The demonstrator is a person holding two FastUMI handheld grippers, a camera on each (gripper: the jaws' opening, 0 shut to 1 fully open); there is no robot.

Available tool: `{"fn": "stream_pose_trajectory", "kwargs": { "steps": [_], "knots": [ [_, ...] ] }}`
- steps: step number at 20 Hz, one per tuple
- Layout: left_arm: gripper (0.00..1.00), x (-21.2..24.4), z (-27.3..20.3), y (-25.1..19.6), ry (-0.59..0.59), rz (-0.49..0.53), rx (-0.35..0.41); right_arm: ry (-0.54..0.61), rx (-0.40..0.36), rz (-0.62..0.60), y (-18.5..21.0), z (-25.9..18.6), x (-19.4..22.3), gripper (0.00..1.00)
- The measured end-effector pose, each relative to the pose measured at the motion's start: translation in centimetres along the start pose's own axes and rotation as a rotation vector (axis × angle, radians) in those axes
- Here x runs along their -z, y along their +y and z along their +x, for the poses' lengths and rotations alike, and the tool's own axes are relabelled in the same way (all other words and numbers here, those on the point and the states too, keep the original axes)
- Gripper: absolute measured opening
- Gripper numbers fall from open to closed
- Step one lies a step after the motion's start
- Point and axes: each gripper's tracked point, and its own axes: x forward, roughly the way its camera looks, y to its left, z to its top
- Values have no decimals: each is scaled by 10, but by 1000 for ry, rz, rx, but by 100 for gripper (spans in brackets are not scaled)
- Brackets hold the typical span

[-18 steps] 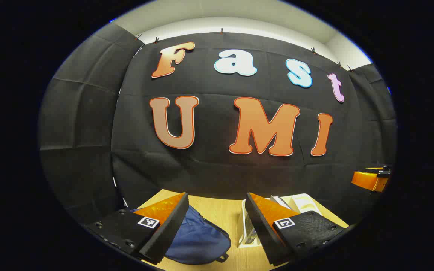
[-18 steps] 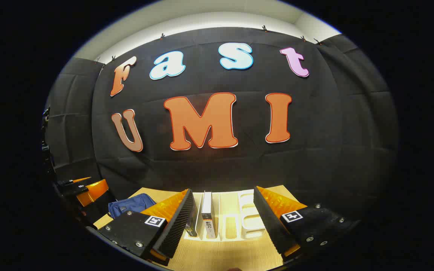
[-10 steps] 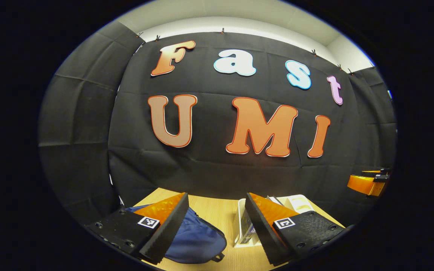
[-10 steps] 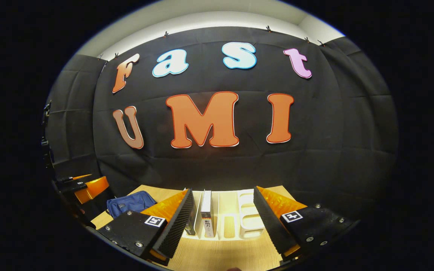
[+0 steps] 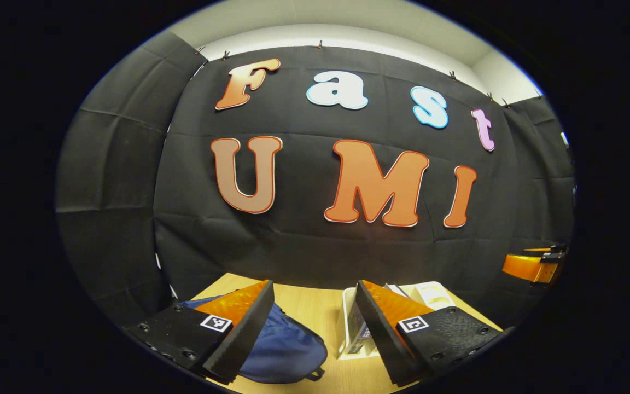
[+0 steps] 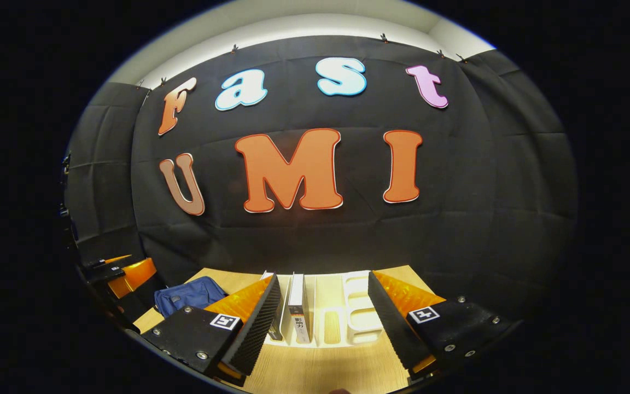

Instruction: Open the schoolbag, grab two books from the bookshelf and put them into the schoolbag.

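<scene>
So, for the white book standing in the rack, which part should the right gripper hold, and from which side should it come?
Grip the white book near its top edge, coming down from above. It stands upright in the white rack, whose dividers likely block its lower part, while the top is free. The right gripper is open; one finger should go on each cover.

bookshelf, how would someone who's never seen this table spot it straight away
Start at the wooden table below the black cloth wall. The bookshelf is the white slotted rack standing at the table's middle, with books upright in its left slots. The soft blue schoolbag lying to its left is the other thing there; the rack is rigid, white and ribbed.
</scene>
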Motion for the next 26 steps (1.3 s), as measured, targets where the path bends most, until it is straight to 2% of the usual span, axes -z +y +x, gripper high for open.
{"fn": "stream_pose_trajectory", "kwargs": {
  "steps": [1, 3, 7, 26],
  "knots": [
    [94, 0, 0, -3, -6, -23, 16, 0, 3, -1, -1, 1, 0, 100],
    [94, -5, 1, -5, -21, -34, 22, -2, 8, 1, -3, 1, -1, 96],
    [94, -4, 5, 0, -23, 29, -15, 4, 7, 14, -5, 5, 1, 96],
    [94, 13, 21, -6, 25, 93, -8, 17, 14, 11, -9, 19, 7, 96]
  ]
}}
